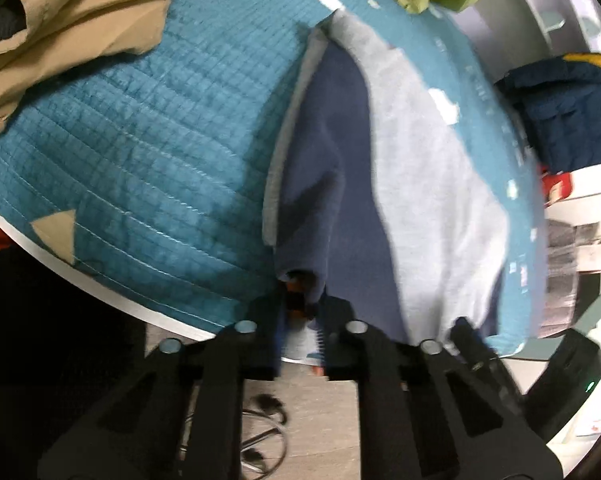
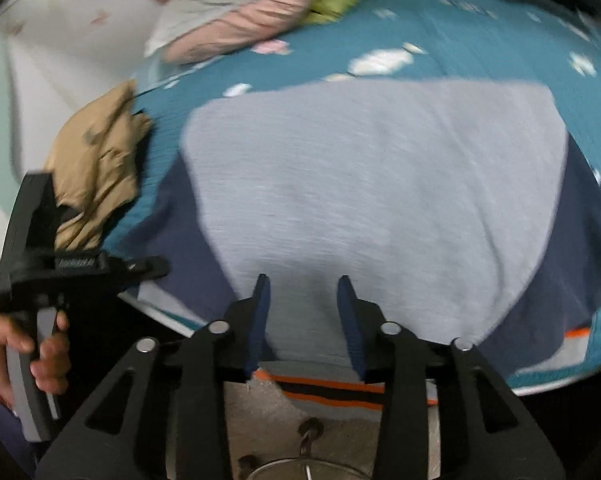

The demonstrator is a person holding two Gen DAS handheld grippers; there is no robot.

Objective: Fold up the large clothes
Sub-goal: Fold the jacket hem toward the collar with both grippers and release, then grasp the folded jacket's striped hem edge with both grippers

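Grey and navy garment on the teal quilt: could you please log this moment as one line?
garment: grey and navy garment flat on teal quilt | left tool: shut on navy hem | right tool: open over grey panel

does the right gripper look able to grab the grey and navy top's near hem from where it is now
Probably yes. The right gripper stands open right over the grey and navy top, its near hem lies just below the fingertips, and nothing sits between them.
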